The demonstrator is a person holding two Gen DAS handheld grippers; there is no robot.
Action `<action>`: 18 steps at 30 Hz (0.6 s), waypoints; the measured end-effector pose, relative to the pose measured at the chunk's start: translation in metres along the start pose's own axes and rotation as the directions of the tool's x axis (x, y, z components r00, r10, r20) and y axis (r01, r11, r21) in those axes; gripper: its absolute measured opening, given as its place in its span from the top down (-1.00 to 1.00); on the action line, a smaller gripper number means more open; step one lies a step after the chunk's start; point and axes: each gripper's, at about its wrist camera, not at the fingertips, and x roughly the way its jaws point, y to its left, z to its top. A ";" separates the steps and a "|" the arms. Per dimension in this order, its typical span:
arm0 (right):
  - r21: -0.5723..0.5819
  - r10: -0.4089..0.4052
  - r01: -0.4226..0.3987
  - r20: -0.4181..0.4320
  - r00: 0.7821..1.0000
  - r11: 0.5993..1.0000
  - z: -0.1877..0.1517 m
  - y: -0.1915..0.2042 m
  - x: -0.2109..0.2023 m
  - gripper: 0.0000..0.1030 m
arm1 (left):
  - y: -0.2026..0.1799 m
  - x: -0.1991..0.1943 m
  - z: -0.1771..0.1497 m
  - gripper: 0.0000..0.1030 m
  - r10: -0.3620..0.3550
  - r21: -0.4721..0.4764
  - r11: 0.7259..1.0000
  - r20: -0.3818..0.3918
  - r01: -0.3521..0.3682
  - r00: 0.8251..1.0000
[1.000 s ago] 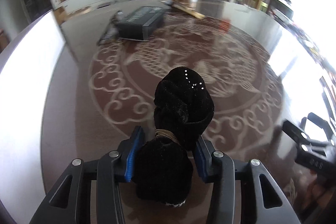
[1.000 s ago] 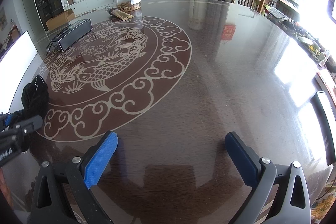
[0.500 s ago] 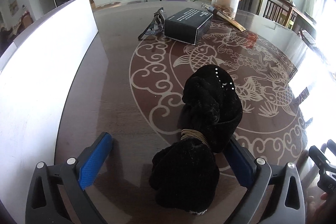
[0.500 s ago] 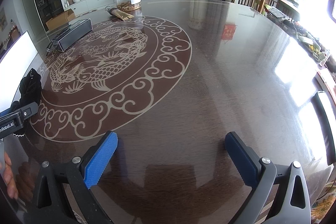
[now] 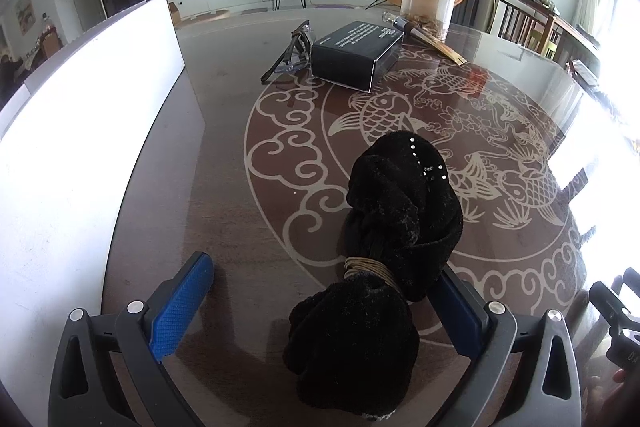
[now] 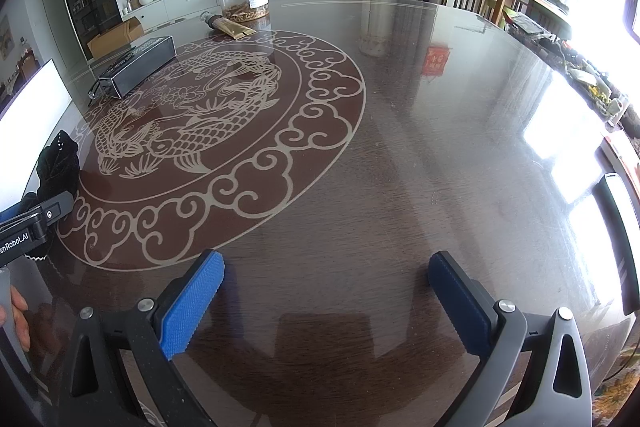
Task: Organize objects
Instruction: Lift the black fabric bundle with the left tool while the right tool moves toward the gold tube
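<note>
released a second ago: left claw (image 5: 320, 311), then pinching the black velvet bundle (image 5: 384, 251) at its tied waist, now spread wide, blue pads well apart, right pad still touching or just beside the cloth, left pad clear of it. bundle now lying on the desk (image 5: 224, 163) by its own weight, near the outer scroll border of the carp medallion (image 5: 440, 131), partly over that border, well short of the black box (image 5: 356, 53) on the medallion's far side. tan cord (image 5: 370, 267) wound round the middle, small sparkling studs on the upper lobe. glasses (image 5: 292, 53) just beside the box, clear jar (image 5: 430, 1) and a tube (image 5: 428, 37) beyond the medallion. right claw (image 6: 324, 299) spread and holding nothing, hovering over bare desk to the medallion's near right; from that view, bundle (image 6: 58, 163) at the medallion's left rim beside the left tool. likely meaning: placement of this item done, or a regrip coming; cannot tell which. soft, floppy cloth, apt to sag or roll if nudged by a withdrawing pad.
</note>
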 end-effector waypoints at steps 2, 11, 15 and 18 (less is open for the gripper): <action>0.000 0.000 0.000 0.000 1.000 1.000 0.000 0.000 0.000 -0.98 | 0.000 0.000 0.000 -1.00 0.000 0.000 1.000 -0.001 0.000 1.000; -0.001 0.001 -0.001 -0.001 1.000 1.000 0.001 0.000 0.001 -1.00 | 0.000 0.000 0.000 -1.00 -0.001 -0.001 1.000 0.000 0.001 1.000; 0.000 0.001 -0.001 -0.002 1.000 1.000 0.001 0.000 0.001 -1.00 | 0.000 0.000 0.000 -1.00 -0.001 -0.001 1.000 0.000 0.001 1.000; 0.000 0.001 -0.001 -0.002 1.000 1.000 0.001 0.000 0.001 -1.00 | 0.000 0.000 0.000 -1.00 -0.001 -0.001 1.000 0.000 0.001 1.000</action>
